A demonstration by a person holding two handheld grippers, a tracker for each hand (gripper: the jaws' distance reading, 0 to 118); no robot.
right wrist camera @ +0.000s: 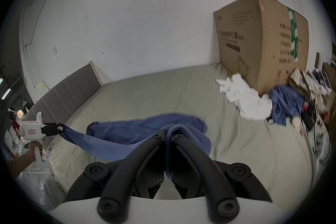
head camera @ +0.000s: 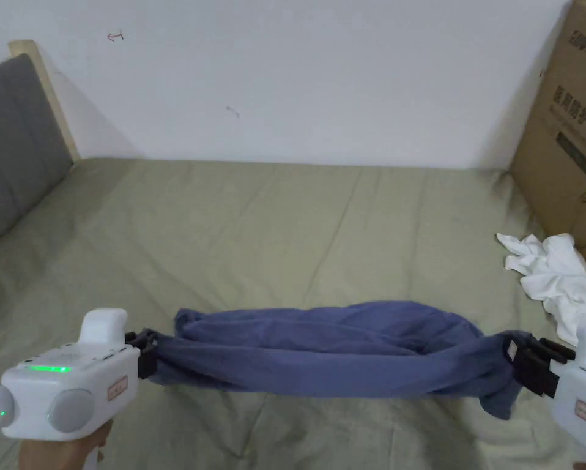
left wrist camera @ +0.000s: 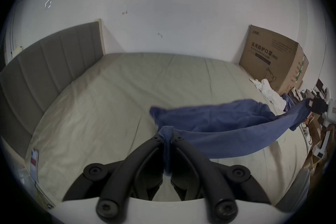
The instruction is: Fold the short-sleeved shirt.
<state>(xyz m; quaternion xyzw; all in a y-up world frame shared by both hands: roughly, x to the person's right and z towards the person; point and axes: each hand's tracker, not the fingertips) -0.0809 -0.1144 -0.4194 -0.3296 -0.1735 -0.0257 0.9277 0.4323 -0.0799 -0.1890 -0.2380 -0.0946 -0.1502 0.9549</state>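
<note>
A blue short-sleeved shirt (head camera: 334, 350) hangs stretched in a bunched band above the olive bed sheet (head camera: 255, 232), near the front edge. My left gripper (head camera: 146, 354) is shut on its left end, and my right gripper (head camera: 518, 362) is shut on its right end. In the left gripper view the cloth (left wrist camera: 214, 122) runs from between the black jaws (left wrist camera: 167, 137) off to the right gripper (left wrist camera: 316, 106). In the right gripper view the shirt (right wrist camera: 138, 129) is pinched at the jaw tips (right wrist camera: 168, 134) and reaches left to the left gripper (right wrist camera: 54, 128). A loose flap droops below the right end.
A crumpled white garment (head camera: 552, 275) lies at the bed's right edge beside a large cardboard box (head camera: 567, 141). More blue cloth (right wrist camera: 285, 104) and clutter sit behind it. A grey padded headboard (head camera: 13, 141) stands on the left, a white wall behind.
</note>
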